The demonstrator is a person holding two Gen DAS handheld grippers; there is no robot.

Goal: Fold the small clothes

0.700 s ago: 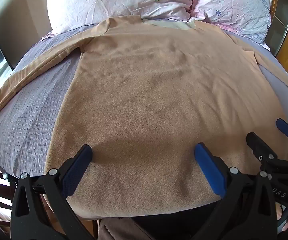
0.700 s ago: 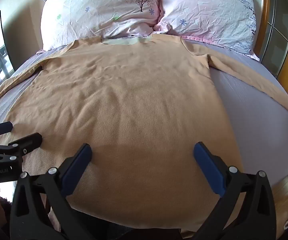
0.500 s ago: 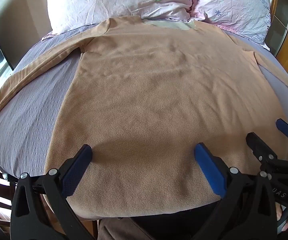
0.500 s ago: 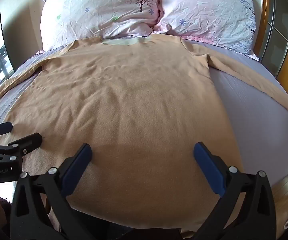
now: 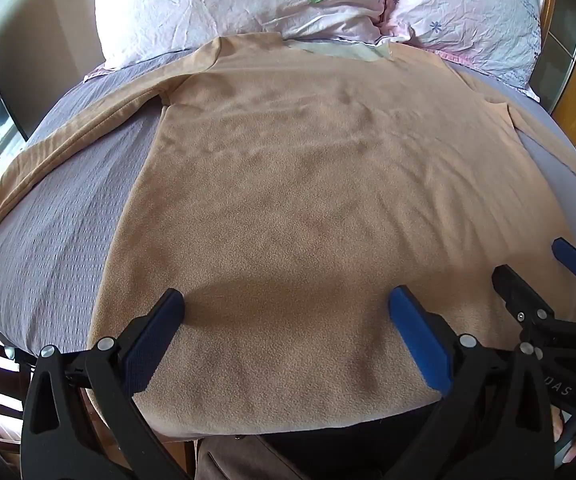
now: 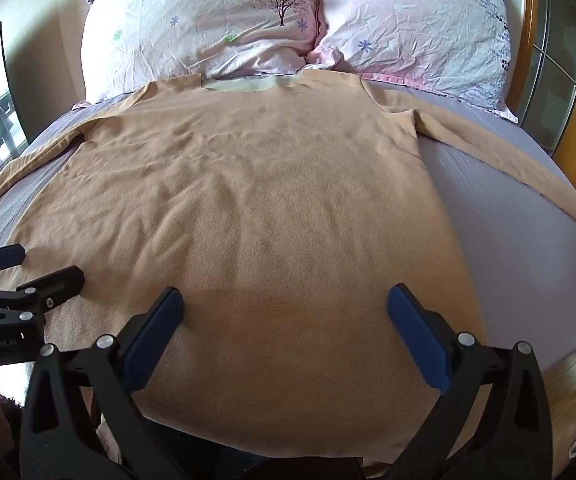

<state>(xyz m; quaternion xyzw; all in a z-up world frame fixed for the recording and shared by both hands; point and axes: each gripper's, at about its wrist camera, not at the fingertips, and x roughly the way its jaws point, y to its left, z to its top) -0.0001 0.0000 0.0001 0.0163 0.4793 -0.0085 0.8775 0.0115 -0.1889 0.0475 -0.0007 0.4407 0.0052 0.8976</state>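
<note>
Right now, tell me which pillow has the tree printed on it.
The left pillow: a dark tree sits near its inner edge, beside the seam. The right pillow shows only small flowers. The shirt collar lies under the left one.

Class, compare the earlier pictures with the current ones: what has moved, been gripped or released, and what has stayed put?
Nothing visibly changed. The left tool and right tool stay open above the hem of the tan shirt, gripping nothing. The shirt still lies flat on the grey bedsheet, sleeves spread, collar toward the pillows.
</note>
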